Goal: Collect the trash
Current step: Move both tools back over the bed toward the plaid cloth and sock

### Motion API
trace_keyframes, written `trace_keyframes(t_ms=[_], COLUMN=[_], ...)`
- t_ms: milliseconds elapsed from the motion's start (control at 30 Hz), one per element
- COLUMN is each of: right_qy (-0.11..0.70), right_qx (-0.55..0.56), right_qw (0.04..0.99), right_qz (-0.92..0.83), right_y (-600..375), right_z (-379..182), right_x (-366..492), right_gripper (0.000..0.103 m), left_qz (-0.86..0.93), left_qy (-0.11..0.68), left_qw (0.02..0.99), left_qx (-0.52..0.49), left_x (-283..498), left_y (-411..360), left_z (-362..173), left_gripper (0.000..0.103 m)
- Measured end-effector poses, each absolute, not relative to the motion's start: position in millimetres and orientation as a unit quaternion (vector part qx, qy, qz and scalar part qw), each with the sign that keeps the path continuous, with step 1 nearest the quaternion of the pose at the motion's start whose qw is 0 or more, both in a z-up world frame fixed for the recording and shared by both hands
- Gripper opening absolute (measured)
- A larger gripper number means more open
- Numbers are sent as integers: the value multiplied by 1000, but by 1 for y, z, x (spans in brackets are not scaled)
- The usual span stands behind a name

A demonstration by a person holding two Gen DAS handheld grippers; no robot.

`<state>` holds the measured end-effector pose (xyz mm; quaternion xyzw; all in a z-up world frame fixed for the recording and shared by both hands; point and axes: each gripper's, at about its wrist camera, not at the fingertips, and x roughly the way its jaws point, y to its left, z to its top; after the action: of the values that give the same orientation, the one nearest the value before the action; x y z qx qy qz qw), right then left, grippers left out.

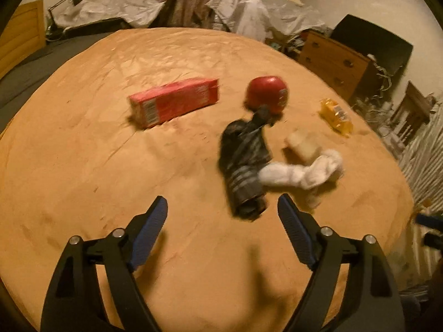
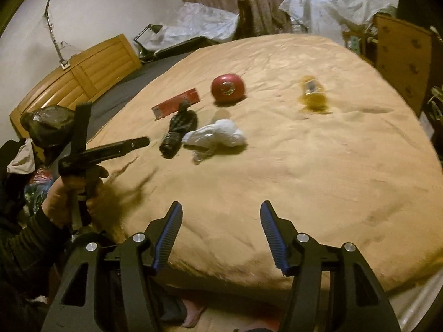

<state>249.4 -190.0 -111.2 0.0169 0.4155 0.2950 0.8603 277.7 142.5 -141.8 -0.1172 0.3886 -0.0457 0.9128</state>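
Left wrist view: my left claw point(image 1: 223, 207) hangs with its jaws spread and nothing between them, over the orange bed cover point(image 1: 83, 152). My right claw point(image 2: 221, 211) is likewise parted and empty. Just beyond the left claw lies a dark rolled bag point(image 1: 243, 163), a crumpled white tissue point(image 1: 301, 171) touching its right side. Behind the bag sits a red ball point(image 1: 267, 94), left of that a red carton point(image 1: 174, 102), far right a yellow wrapper point(image 1: 336, 116).

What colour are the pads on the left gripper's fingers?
Blue pads on black fingers, clearest in the left wrist view.
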Motion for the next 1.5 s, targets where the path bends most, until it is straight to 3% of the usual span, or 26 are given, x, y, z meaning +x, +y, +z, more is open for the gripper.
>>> trace_keyframes(t_ms=[167,267,433,500,600,833,867,967,1100,1300,1467,1500], right_qy=[423,427,437,439,439,428,429,454,479,487,492,491], right_qx=[40,42,47,50,50,39,40,107,213,271,234,214], right_qw=[851,848,842,841,839,841,839,821,783,773,789,797], right_qz=[308,311,312,314,317,329,332,330,334,304,285,280], right_y=[-171,-168,-165,-165,-161,-140,-136,-131,-129,-117,-97,-92], right_z=[-123,-129,-140,-142,-143,-135,-135,-147,-166,-174,-168,-166], right_x=[269,274,289,291,295,316,319,344,367,394,404,403], right_gripper=[60,60,60,60,60,60,60,60,60,64,63,61], left_qz=[-67,-79,-83,-81,-61,-42,-42,-42,-39,-39,-29,-26], left_qy=[396,419,435,432,425,425,425,419,397,402,414,413], left_qw=[905,897,892,894,898,900,901,903,912,912,909,909], left_qx=[-137,-119,-88,-89,-92,-81,-78,-88,-96,-68,-48,-42], left_x=[316,334,346,345,338,325,324,327,328,344,353,352], left_y=[129,119,110,113,126,149,148,147,149,140,132,130], left_z=[-150,-162,-178,-176,-172,-171,-172,-171,-162,-162,-171,-171], left_gripper=[79,61,51,28,24,24,28,51,67,68,68,64])
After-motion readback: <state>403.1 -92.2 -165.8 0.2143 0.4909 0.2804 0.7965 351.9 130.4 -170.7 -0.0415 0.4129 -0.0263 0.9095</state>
